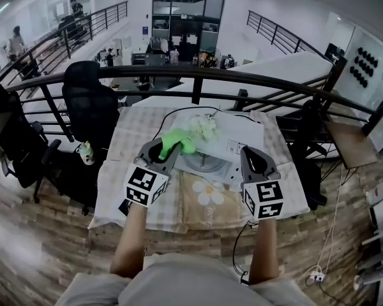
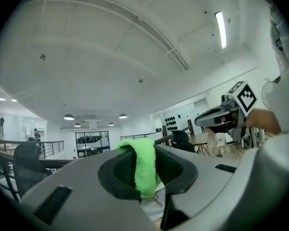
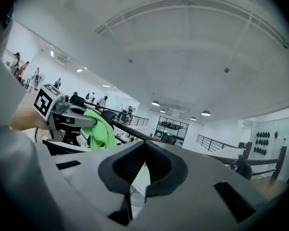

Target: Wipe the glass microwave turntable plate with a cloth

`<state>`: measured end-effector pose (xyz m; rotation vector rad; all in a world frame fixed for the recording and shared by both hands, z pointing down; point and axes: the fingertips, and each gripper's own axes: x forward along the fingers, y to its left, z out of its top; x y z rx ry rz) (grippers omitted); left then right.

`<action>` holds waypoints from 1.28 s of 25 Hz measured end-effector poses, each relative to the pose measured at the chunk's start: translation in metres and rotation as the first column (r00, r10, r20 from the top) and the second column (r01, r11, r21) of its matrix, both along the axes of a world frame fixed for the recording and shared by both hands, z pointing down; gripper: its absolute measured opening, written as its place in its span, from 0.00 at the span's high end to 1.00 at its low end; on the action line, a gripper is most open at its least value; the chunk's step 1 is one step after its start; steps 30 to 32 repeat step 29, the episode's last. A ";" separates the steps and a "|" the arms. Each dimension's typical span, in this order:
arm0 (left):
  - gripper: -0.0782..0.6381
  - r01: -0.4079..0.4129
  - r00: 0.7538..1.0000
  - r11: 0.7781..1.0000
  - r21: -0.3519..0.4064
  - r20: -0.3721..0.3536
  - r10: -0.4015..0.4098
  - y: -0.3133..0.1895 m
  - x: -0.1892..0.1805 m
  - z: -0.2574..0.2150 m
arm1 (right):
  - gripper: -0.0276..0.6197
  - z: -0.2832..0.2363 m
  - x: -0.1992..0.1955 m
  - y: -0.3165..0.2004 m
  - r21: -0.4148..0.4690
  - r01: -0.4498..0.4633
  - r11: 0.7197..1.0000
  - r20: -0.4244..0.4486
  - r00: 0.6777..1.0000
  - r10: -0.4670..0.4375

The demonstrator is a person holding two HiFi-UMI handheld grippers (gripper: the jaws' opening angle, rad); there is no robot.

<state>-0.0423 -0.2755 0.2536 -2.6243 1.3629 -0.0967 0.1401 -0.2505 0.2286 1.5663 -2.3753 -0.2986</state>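
Left gripper (image 2: 144,148) clamps cloth (image 2: 144,171); right gripper (image 3: 145,146) closed.

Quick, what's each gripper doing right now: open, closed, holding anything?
Left gripper: closed on the green cloth.
Right gripper: closed, nothing between its jaws.

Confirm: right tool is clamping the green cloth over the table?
No. The left tool clamps the green cloth over the table; the left gripper view shows it pinched between the jaws. The right tool is shut, empty.
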 end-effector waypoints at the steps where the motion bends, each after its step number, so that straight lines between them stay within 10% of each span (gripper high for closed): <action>1: 0.77 0.010 1.000 1.000 0.011 0.017 -0.010 0.000 -0.003 -0.005 | 0.94 -0.003 -0.003 0.001 0.006 0.003 1.000 -0.011 1.000 -0.003; 32: 0.77 -0.019 0.993 0.997 0.069 0.113 0.012 0.013 0.004 -0.016 | 0.94 0.005 -0.014 0.002 0.001 -0.002 1.000 -0.095 0.996 0.003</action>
